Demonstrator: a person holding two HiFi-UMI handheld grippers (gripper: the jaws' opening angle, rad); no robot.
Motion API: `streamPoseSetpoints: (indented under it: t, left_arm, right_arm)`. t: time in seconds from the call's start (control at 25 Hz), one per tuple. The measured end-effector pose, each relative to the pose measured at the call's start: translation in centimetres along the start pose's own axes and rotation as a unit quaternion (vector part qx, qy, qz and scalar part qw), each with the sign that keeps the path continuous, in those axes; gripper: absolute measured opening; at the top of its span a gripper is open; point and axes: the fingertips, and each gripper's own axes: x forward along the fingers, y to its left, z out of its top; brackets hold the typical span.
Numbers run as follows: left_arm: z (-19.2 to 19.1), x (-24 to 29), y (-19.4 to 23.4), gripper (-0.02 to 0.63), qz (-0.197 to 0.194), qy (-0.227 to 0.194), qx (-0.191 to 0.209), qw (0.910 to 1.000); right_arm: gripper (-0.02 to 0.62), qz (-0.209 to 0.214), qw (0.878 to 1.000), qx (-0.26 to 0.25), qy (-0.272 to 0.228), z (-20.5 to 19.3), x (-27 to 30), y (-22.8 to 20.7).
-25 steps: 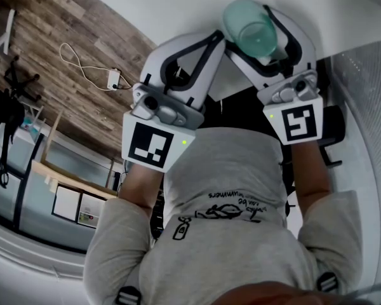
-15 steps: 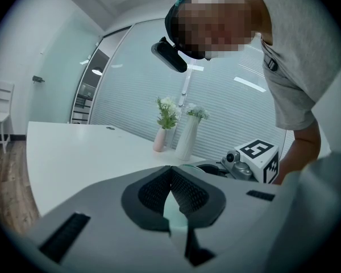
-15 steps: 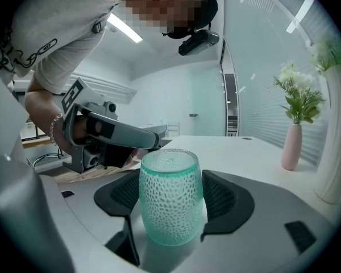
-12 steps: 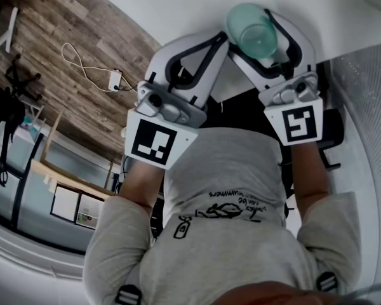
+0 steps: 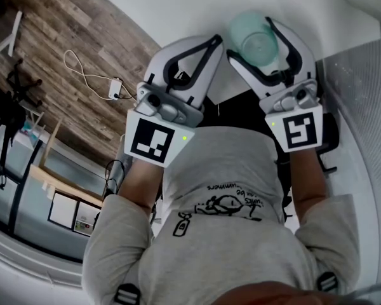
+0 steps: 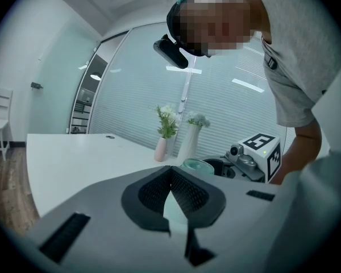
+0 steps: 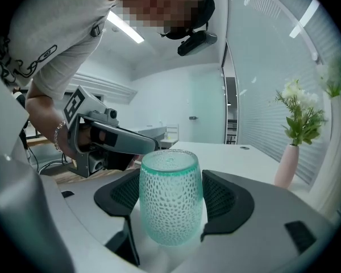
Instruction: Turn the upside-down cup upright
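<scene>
A teal dimpled glass cup (image 5: 254, 35) stands base-up between the jaws of my right gripper (image 5: 256, 42), over the white table (image 5: 178, 8). In the right gripper view both dark pads press on the sides of the cup (image 7: 170, 201), so the right gripper (image 7: 170, 209) is shut on it. My left gripper (image 5: 216, 41) hangs just left of the cup with its jaws closed together and nothing in them. In the left gripper view the left gripper (image 6: 171, 170) has its pads meeting, and past them the cup's rim (image 6: 198, 165) shows.
Two vases of flowers (image 6: 161, 148) (image 6: 188, 141) stand farther back on the table; the pink vase (image 7: 286, 165) also shows at the right. The table edge runs diagonally, with wood floor (image 5: 44, 43) and a cable with adapter (image 5: 114, 88) beyond. A white chair (image 6: 0, 118) stands at far left.
My right gripper has risen a little with the cup still in it. The left gripper has stayed nearly where it was, shut.
</scene>
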Motion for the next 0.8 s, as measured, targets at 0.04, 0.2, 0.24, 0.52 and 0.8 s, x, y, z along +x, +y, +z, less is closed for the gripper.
streamPoseSetpoints:
  t: [0.04, 0.2, 0.24, 0.52, 0.8]
  left_arm:
    - [0.5, 0.0, 0.0, 0.003, 0.000, -0.003, 0.002, 1.0000]
    - [1.9, -0.1, 0.1, 0.003, 0.001, -0.011, 0.011, 0.9999]
    - [2.1, 0.0, 0.2, 0.003, 0.001, -0.013, 0.013, 0.9998]
    - [5.6, -0.9, -0.2, 0.003, 0.004, -0.026, 0.027, 0.9993]
    - [9.7, -1.3, -1.1, 0.003, 0.008, -0.048, 0.039, 0.9981]
  right_arm:
    - [0.341, 0.000, 1.000, -0.001, -0.002, 0.6, -0.2, -0.1]
    - [0.341, 0.001, 1.000, -0.006, -0.009, 2.4, -0.5, -0.5]
    - [0.341, 0.003, 1.000, -0.007, -0.010, 2.8, -0.5, -0.6]
    - [0.341, 0.006, 1.000, -0.018, -0.012, 7.3, -2.0, -1.2]
    - [0.341, 0.012, 1.000, -0.007, -0.012, 11.4, -3.9, -1.8]
